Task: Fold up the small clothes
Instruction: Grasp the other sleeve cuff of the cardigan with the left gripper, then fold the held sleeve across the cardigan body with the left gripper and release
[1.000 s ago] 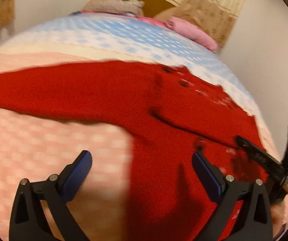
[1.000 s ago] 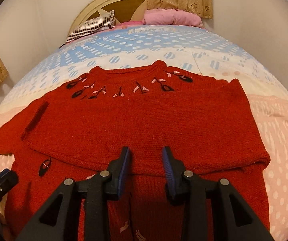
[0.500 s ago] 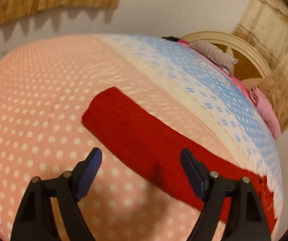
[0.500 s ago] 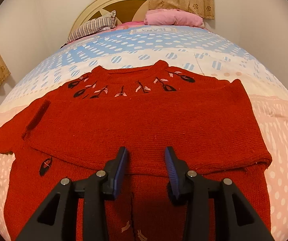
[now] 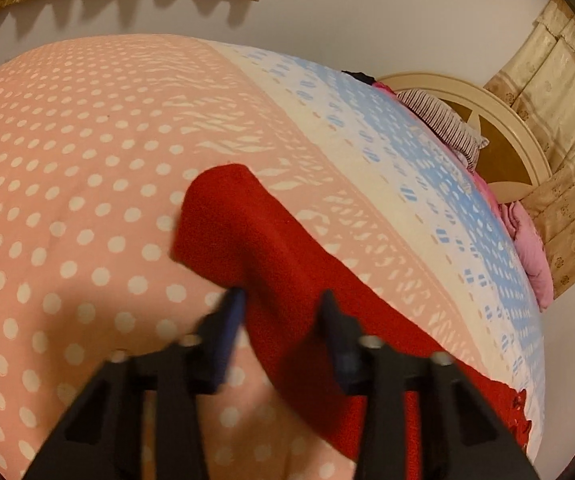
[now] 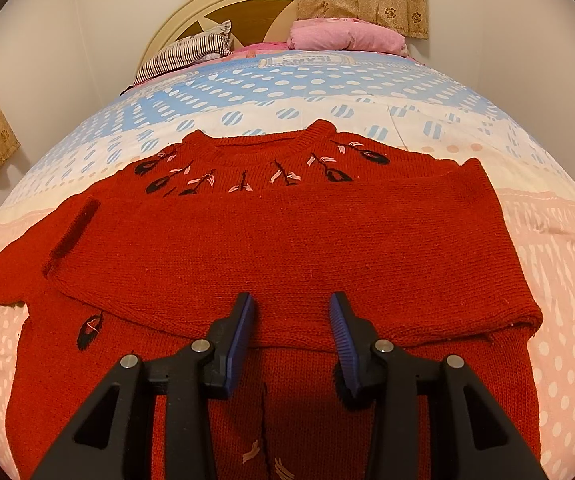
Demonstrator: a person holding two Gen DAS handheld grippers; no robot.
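A red knit sweater [image 6: 287, 248] with black and pink embroidery lies flat on the bed. Its right sleeve is folded across the chest. Its left sleeve [image 5: 247, 232] stretches out over the pink dotted bedspread. My left gripper [image 5: 283, 304] is around this sleeve near its cuff, jaws narrowed on either side of the cloth with a gap still between them. My right gripper [image 6: 291, 308] hovers over the sweater's middle, just below the folded sleeve's edge, jaws partly open and empty.
The bedspread [image 5: 67, 160] is pink with white dots near me, then cream and blue. A striped pillow [image 6: 187, 52] and a pink pillow [image 6: 343, 36] lie at the cream headboard [image 6: 223, 4]. Curtains hang on the walls.
My left gripper swung left from the sweater's body to the outstretched sleeve, moved onto it and narrowed its jaws. My right gripper opened a little and stayed in place.
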